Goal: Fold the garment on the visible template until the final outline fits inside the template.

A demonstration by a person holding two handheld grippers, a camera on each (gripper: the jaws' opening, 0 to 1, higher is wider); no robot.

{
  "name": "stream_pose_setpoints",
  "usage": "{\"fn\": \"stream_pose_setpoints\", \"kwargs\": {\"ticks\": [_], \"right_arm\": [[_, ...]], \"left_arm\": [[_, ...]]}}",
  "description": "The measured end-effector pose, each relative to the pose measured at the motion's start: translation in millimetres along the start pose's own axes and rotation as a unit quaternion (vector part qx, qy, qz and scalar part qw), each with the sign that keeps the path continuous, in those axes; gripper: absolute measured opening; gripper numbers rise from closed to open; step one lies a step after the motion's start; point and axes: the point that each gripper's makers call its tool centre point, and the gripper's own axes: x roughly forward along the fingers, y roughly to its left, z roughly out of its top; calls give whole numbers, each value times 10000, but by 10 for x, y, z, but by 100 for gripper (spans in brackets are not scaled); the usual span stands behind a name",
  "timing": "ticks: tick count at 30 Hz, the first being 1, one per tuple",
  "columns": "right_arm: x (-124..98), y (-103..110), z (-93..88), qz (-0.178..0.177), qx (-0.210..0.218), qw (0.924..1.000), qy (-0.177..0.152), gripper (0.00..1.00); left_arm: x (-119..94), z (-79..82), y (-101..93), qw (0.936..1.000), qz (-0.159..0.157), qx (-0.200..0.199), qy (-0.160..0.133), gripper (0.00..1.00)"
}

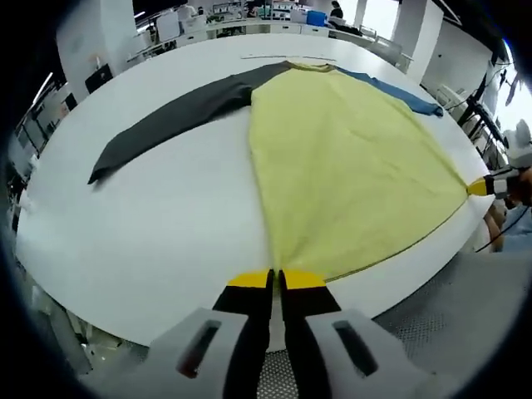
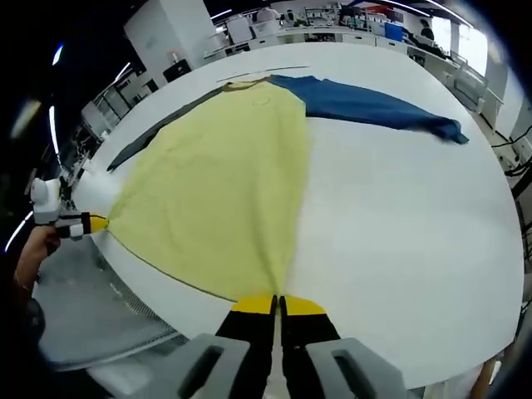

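Left gripper [image 1: 276,281] pinching garment [image 1: 349,158] hem, collar far, sleeves sideways

Your left gripper [image 1: 277,278]: two black jaws with yellow tips, each rising from a pale grey moulded housing with a dark rectangular slot in its top face. Your right gripper [image 2: 278,305]: the same build, black jaws, yellow tips, pale grey housings with slotted recesses. Seen from the side in the left gripper view, the right gripper shows a yellow tip, then a black-and-white banded section. In the right gripper view, the left gripper shows the same yellow tip and banding, with a white block above it. Your hand [image 2: 33,249] is bare; no sleeve visible.
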Motion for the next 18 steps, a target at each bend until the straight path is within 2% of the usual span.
{"fn": "stream_pose_setpoints", "kwargs": {"ticks": [3,9,12,15,18], "right_arm": [[-18,-5,64,19,91,9998,-175,3],[-68,-32,202,132,376,9981,-476,34],[-119,-89,319,85,430,9964,-726,41],[-176,-160,472,125,677,9924,-1022,48],[-260,-294,637,192,965,9871,-1265,49]], "left_arm": [[-39,89,-3,9998,-25,9,-205,7],[-137,390,-102,9952,-369,57,-901,40],[-161,479,-87,9932,-295,297,-1089,49],[-188,538,-124,9914,-384,275,-1223,58],[-208,604,-149,9888,-426,358,-1382,69]]}}
